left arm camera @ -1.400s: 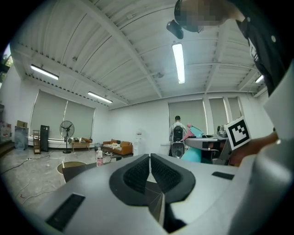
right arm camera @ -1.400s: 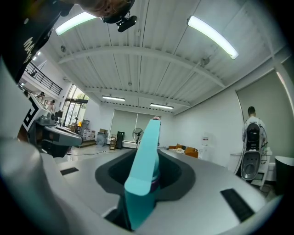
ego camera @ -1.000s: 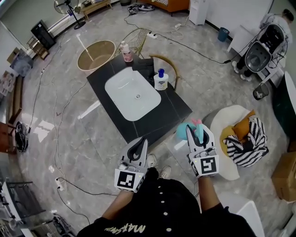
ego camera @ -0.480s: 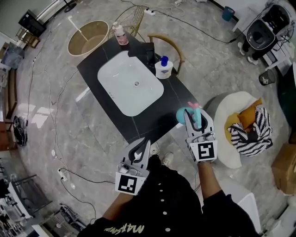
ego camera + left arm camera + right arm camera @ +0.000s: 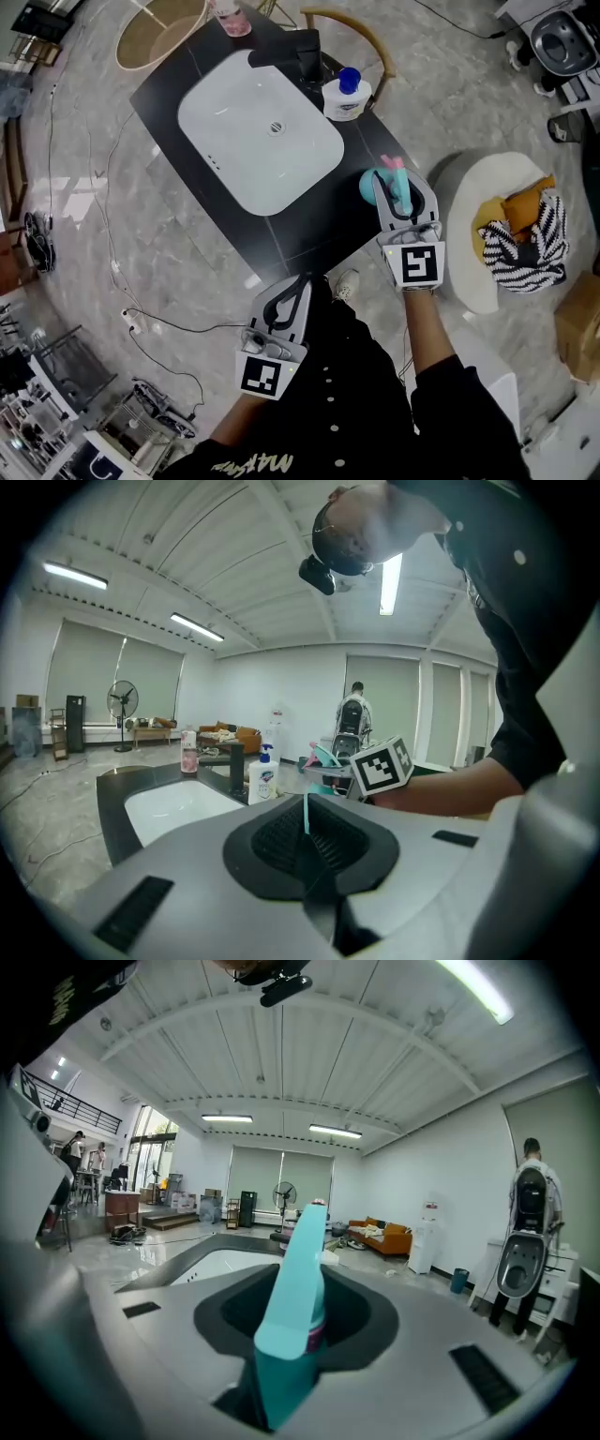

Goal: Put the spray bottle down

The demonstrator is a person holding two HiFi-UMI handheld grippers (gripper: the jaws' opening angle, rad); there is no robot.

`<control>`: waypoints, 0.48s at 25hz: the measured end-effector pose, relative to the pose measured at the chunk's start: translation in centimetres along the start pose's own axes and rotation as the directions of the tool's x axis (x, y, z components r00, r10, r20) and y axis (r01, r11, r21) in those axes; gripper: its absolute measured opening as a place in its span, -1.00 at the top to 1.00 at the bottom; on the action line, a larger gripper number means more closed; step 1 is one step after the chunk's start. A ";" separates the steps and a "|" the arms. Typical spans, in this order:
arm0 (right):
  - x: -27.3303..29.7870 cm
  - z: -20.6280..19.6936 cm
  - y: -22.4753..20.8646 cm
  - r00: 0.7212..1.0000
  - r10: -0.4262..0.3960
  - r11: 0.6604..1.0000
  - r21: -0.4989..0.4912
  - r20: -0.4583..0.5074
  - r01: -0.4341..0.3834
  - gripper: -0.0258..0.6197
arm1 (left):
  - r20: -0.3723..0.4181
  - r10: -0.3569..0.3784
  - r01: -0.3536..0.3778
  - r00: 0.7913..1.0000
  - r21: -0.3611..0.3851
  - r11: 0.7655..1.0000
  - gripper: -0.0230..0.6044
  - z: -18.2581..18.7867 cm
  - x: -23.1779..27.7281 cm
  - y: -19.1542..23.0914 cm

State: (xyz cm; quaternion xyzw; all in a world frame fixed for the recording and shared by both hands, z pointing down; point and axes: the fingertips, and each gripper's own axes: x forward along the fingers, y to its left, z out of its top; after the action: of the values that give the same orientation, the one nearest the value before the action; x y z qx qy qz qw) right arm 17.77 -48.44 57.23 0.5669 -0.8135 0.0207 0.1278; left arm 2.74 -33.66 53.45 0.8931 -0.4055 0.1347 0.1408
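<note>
Well, left first: my left gripper [image 5: 301, 281] hangs just off the counter's [image 5: 309, 225] near edge, jaws together on nothing, and it should stay clear of the work. Over the counter's near right corner the spray bottle [image 5: 367, 186] stands upright in my right gripper [image 5: 401, 185], jaws clamped on it. Whether its base touches the counter I cannot tell. The good move, I judge, is to lower it straight and upright onto bare counter. It should land in from the edge and off the basin [image 5: 258, 141]. Once the base sits flat, I spread the jaws and back off without catching the trigger.
</note>
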 end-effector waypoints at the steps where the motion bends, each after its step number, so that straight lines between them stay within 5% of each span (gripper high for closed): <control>1: 0.7 -0.4 -0.2 1.000 -0.001 1.000 -0.001 -0.001 0.001 0.57 | -0.006 -0.007 0.007 1.000 -0.004 1.000 0.85 -0.3 0.3 0.0; 12: 5.1 -2.1 -1.1 1.000 0.000 1.000 0.003 0.011 0.000 0.57 | -0.066 -0.048 0.044 0.997 -0.047 0.998 0.86 -3.4 2.0 0.2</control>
State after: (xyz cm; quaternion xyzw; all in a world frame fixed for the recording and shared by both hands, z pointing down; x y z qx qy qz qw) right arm 17.51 -53.18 60.33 0.5672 -0.8142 0.0188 0.1224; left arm 3.39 -33.96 57.31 0.8937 -0.3828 0.1521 0.1779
